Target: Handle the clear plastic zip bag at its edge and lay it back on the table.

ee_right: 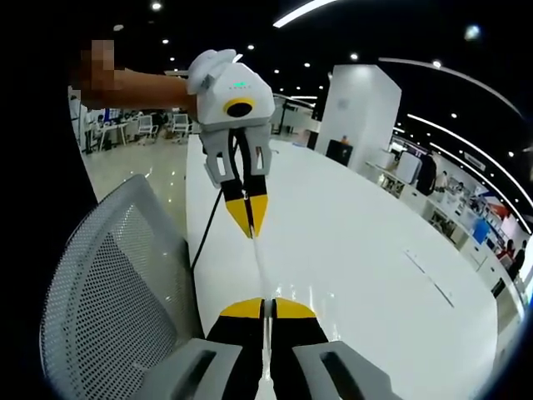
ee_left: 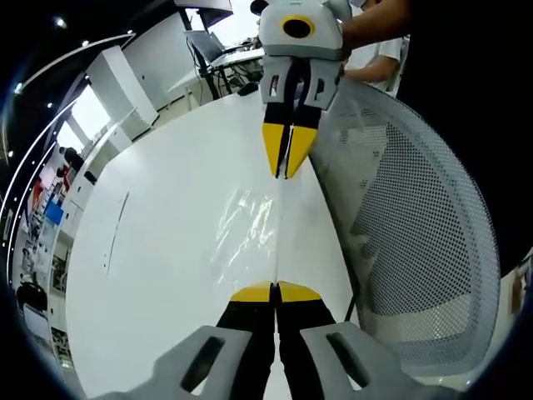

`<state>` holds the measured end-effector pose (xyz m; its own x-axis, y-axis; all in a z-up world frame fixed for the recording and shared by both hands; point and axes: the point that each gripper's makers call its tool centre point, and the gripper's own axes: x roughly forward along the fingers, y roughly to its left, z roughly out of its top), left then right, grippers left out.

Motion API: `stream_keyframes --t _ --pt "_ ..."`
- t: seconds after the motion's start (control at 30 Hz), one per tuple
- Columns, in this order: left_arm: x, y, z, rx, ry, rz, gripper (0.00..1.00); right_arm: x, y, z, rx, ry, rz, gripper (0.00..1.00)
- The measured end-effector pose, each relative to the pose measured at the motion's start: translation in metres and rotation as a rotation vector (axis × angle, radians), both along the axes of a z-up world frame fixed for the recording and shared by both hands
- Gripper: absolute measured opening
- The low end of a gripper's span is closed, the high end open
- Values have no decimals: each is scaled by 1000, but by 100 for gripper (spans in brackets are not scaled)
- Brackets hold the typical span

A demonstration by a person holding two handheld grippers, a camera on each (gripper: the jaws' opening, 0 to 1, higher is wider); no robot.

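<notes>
From my left gripper view, my black-and-yellow left gripper [ee_left: 275, 292] has its jaws closed on the near edge of the clear plastic zip bag [ee_left: 250, 225]. The white-bodied, yellow-tipped right gripper [ee_left: 286, 171] pinches the far edge, the bag stretched between them above the white round-edged table [ee_left: 158, 250]. A grey mesh chair back [ee_left: 416, 242] stands beside the table.
</notes>
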<state>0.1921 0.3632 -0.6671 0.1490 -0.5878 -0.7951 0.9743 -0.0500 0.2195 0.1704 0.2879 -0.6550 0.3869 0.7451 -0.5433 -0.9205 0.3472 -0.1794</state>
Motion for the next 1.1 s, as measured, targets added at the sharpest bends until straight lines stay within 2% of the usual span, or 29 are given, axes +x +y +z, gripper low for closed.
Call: stream_keyframes --t 1.1 --pt "2 3 0 -9 9 20 0 0 -11 -1 10 17 -27 0"
